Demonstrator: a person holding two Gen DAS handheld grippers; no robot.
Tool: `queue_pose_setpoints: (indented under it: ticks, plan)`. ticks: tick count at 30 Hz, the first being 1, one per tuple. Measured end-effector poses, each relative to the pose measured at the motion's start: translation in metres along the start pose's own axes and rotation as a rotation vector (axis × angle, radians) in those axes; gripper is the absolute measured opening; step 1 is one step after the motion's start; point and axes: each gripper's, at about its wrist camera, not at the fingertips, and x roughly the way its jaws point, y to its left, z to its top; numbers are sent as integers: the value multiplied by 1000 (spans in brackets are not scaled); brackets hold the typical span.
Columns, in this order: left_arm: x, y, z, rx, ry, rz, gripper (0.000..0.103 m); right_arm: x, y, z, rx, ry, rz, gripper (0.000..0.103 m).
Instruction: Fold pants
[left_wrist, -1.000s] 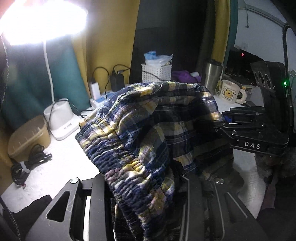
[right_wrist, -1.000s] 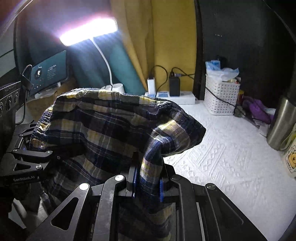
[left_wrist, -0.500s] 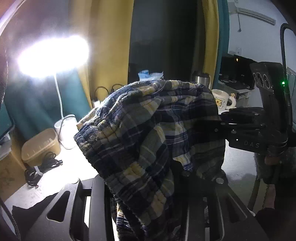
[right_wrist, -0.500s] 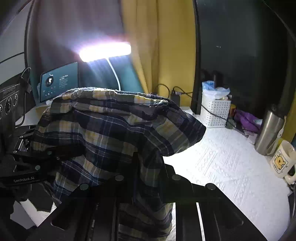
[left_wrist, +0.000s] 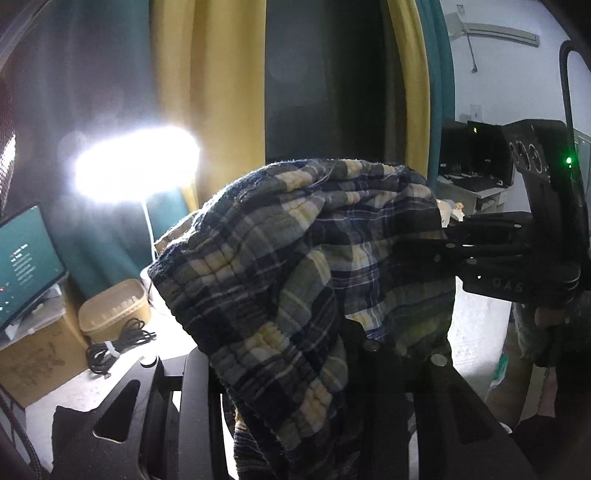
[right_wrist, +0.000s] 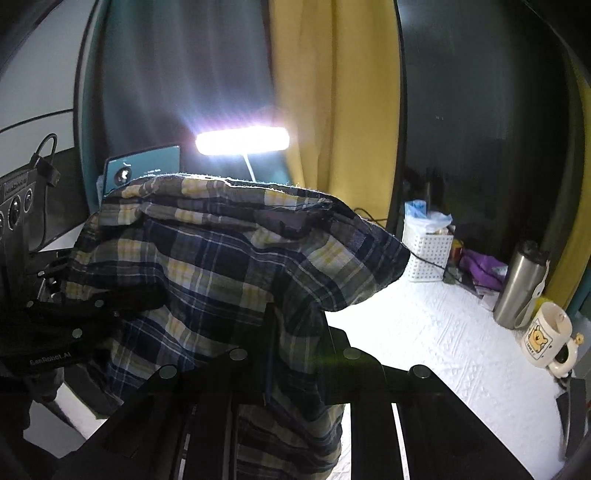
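Plaid cloth fills the space between both sets of black fingers. The left gripper (left_wrist: 295, 373) is closed on a gathered, ribbed edge of the pants (left_wrist: 295, 266), the bunched fabric wedged between its jaws and spilling down over them. The right gripper (right_wrist: 291, 343) is nearly closed, pinching a thinner fold of the same pants (right_wrist: 229, 266) between its jaws, with cloth hanging below the pinch. The garment is raised above the table, draped in a hump between the two tools, navy and yellow checks showing on every side.

In the left wrist view the right gripper (left_wrist: 436, 254) reaches in from the right, its tips buried in the plaid. In the right wrist view the left gripper (right_wrist: 125, 306) comes in from the left edge, also dark against the fabric.

Beneath lies a white textured table cover (right_wrist: 443, 350). On it, well apart from the pants, stand a white basket (right_wrist: 428, 254), a steel tumbler (right_wrist: 519, 284) and a mug with a yellow bear (right_wrist: 546, 334). A bright desk lamp (right_wrist: 242, 140) glares behind the cloth, before yellow curtains (right_wrist: 332, 110). A tan container (left_wrist: 114, 310) and a coiled black cable (left_wrist: 118, 343) sit to the left.
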Motion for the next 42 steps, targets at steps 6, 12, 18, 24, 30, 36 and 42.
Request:
queue_pose_setpoints:
  ticks: [6, 12, 18, 24, 30, 36, 42]
  plan:
    - [-22, -2, -5, -1, -44, 19, 33, -20, 13, 5, -22, -40, 2, 17]
    - [-53, 0, -9, 0, -92, 43, 33, -41, 29, 12, -47, -82, 10, 17]
    - [-81, 2, -15, 5, -131, 71, 33, -56, 44, 19, -64, -123, 26, 17]
    - [-103, 6, -25, -10, -160, 101, 33, -63, 60, 25, -103, -143, 38, 17]
    - [-125, 11, -35, -21, -179, 134, 33, -66, 78, 27, -132, -155, 70, 17]
    - [-149, 21, -51, -33, -177, 195, 33, -55, 96, 29, -144, -160, 127, 18]
    - [-160, 35, -62, -51, -156, 247, 33, -27, 114, 27, -147, -124, 182, 17]
